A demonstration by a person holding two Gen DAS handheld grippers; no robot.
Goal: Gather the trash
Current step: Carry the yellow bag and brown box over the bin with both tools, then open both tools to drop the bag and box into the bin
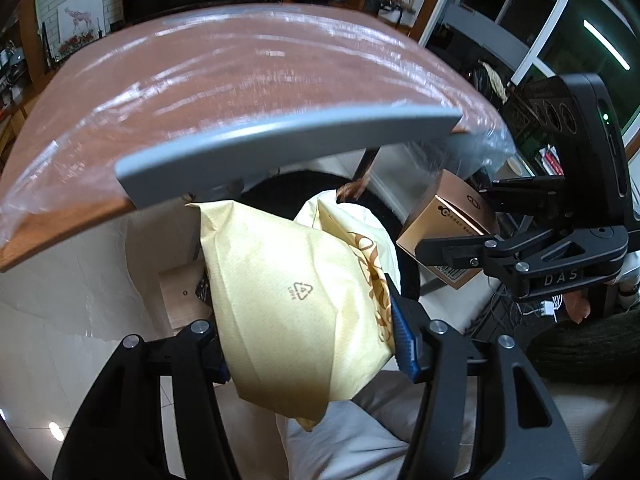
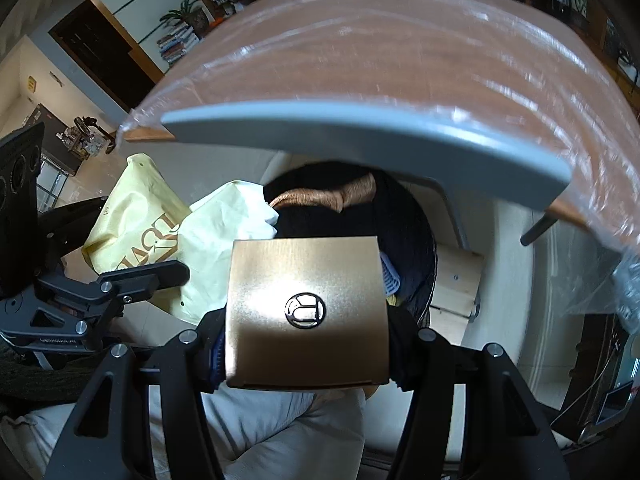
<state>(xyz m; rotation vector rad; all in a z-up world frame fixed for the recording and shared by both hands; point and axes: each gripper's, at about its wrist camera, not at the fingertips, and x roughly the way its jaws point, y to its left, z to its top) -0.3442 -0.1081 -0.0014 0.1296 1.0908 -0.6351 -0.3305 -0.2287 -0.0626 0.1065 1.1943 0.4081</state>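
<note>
Left tongs (image 1: pixel 316 344) gripped the yellow bag (image 1: pixel 288 292), right tongs (image 2: pixel 306 350) clamped the gold box (image 2: pixel 306 308); both loads needed centring over the black bin (image 2: pixel 404 216) below the desk (image 2: pixel 400 60) before release.

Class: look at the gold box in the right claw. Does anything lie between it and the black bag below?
Nothing visible does. The gold box, gripped by the right claw, hangs directly above the open black bag.

Each claw (image 1: pixel 316 344) is matte black with triangular cut-outs and silver screw heads. Blue ribbed pads (image 1: pixel 402 334) line its fingers. The right claw (image 1: pixel 452 254) bears white "DAS" lettering behind its fingers.
</note>
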